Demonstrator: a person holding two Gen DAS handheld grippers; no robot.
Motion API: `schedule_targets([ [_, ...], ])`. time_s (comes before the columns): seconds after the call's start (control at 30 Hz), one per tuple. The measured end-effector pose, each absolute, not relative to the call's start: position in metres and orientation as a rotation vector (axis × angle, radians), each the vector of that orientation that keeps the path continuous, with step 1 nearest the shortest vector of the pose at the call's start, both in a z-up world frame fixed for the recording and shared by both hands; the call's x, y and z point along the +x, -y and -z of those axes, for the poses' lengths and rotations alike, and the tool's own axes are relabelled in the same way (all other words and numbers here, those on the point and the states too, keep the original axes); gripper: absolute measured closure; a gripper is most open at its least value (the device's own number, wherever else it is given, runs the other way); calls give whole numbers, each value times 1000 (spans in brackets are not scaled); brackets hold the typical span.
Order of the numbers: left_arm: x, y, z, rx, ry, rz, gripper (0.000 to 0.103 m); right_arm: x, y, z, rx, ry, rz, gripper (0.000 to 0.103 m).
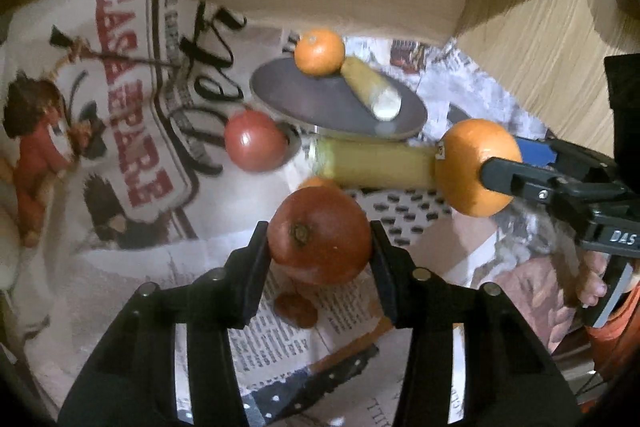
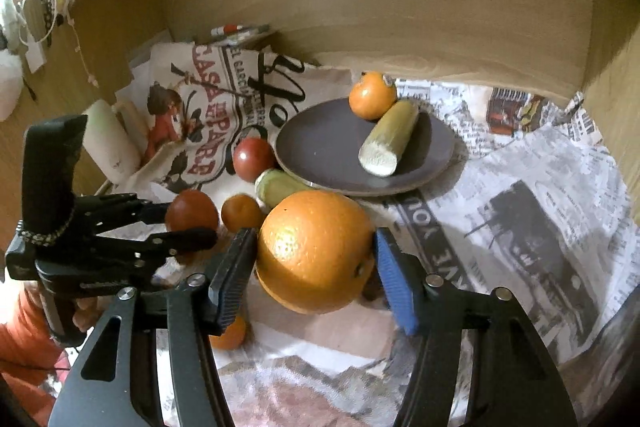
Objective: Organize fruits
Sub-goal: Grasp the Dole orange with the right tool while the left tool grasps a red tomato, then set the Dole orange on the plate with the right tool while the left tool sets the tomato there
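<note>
My left gripper [image 1: 320, 239] is shut on a red tomato [image 1: 319, 235] and holds it above the newspaper; it also shows in the right wrist view [image 2: 192, 223]. My right gripper [image 2: 316, 251] is shut on a large orange [image 2: 316, 251], also seen in the left wrist view [image 1: 476, 167]. A dark plate [image 2: 320, 151] holds a small orange [image 2: 372, 95] and a cut cucumber piece [image 2: 388, 139]. A second tomato [image 2: 253, 159], another cucumber piece [image 2: 280, 187] and a small orange [image 2: 240, 213] lie beside the plate.
Newspaper [image 2: 540, 187] covers the table. A wooden wall [image 2: 400, 19] with coloured sticky notes stands behind the plate. A white mug [image 2: 108, 143] stands at the left. Another small orange [image 2: 230, 337] lies below my right gripper.
</note>
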State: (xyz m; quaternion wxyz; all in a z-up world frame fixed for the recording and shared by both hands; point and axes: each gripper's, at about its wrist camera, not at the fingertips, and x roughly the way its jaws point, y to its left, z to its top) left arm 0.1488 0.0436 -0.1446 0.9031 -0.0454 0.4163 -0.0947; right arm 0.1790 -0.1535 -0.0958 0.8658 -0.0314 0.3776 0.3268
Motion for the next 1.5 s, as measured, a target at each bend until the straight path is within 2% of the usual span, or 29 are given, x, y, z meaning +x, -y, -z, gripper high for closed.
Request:
schedule_targets([
  [0.27, 168, -45, 108, -67, -778, 179, 56, 208, 145, 79, -82, -745, -679, 46],
  [0.47, 200, -46, 99, -49, -767, 167, 56, 238, 132, 79, -101, -759, -679, 46],
  [0.83, 270, -47, 126, -53, -870, 177, 56, 287, 106, 90, -128, -809, -675, 46],
  [1.33, 300, -40, 160, -23, -961, 208, 56, 312, 73, 110, -188, -857, -679, 46],
  [1.4, 299, -39, 161, -12, -955, 213, 52, 313, 71, 109, -189, -863, -682, 46],
  [1.47, 296, -40, 158, -21, -932, 218, 35, 312, 72, 106, -188, -861, -683, 46],
  [1.5, 293, -42, 153, -25, -911, 216, 33, 311, 73, 104, -188, -856, -681, 46],
])
